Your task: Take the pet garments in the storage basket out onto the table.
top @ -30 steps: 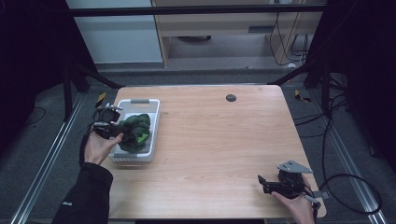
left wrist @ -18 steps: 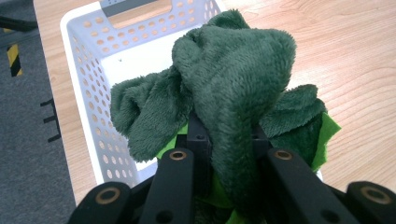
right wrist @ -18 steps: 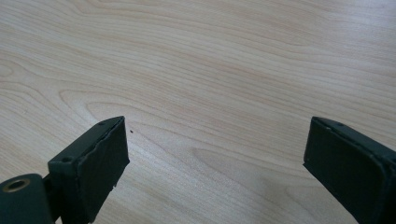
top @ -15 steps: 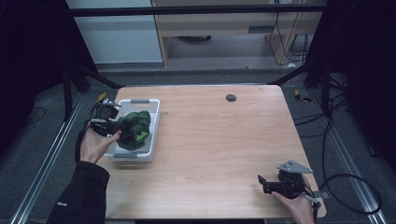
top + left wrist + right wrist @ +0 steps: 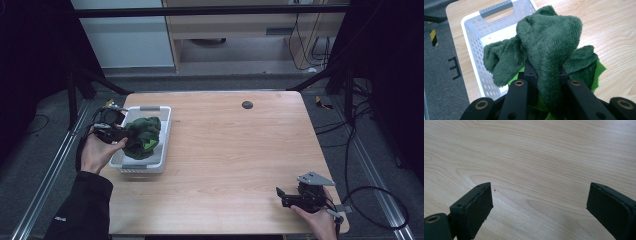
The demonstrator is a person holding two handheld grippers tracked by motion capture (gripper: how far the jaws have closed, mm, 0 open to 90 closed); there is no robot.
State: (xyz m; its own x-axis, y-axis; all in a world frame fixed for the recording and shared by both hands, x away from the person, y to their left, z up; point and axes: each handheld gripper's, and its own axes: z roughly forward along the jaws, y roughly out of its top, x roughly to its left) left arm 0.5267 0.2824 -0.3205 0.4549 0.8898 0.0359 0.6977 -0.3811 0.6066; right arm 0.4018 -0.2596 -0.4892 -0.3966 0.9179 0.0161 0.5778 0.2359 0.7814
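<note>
A dark green fleece cloth [image 5: 144, 136] with a bright green patch hangs over a white perforated basket [image 5: 161, 116] at the table's left edge. My left gripper [image 5: 121, 134] is shut on the cloth [image 5: 549, 45], whose fold drapes between and over the jaws above the basket [image 5: 471, 35]. My right gripper [image 5: 283, 196] rests near the table's front right corner, held by a hand. Its jaws stand wide apart over bare wood, with one pad [image 5: 477, 206] at the left and nothing between them; the right gripper [image 5: 539, 210] is open.
A small dark round spot [image 5: 247, 104] marks the table near its far edge. The wooden tabletop [image 5: 235, 150] stretches between the basket and the right gripper. Grey floor with metal rails and cables surrounds the table.
My left gripper has drawn back toward the table's left edge with the cloth, lifting it higher over the basket. The right gripper has stayed in place.
</note>
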